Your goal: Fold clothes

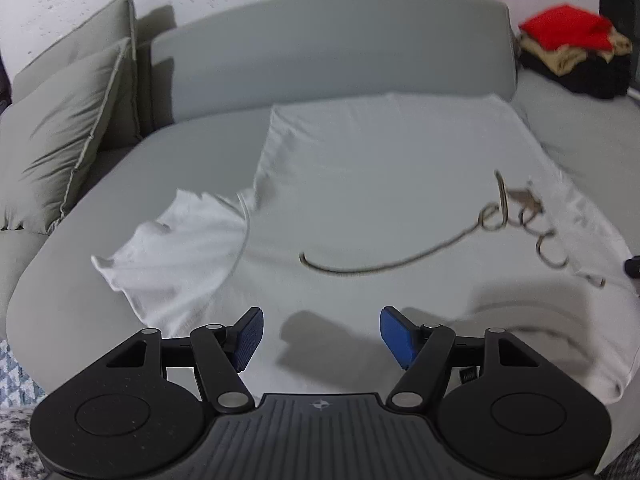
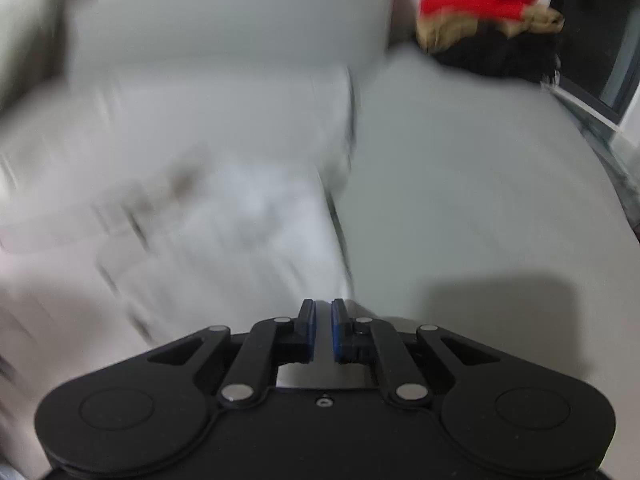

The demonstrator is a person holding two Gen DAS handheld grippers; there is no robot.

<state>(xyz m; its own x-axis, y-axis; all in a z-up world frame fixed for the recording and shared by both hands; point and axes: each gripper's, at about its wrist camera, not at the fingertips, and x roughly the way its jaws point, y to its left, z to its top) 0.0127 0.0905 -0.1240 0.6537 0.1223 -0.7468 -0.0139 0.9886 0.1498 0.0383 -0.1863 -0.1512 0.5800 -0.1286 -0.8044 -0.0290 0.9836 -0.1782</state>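
A white T-shirt (image 1: 380, 184) with a brown cursive print lies spread on the grey sofa seat (image 1: 120, 184), one sleeve (image 1: 176, 248) sticking out to the left. My left gripper (image 1: 321, 334) is open and empty, hovering over the shirt's near edge by the collar. In the blurred right wrist view the same white shirt (image 2: 224, 216) lies left of centre. My right gripper (image 2: 323, 330) has its blue pads nearly together at the shirt's right edge; whether cloth is pinched between them I cannot tell.
Two grey cushions (image 1: 60, 128) lean at the sofa's left end. The sofa backrest (image 1: 328, 48) rises behind the shirt. A pile of red, tan and black clothes (image 1: 576, 52) sits at the far right, also in the right wrist view (image 2: 488, 28).
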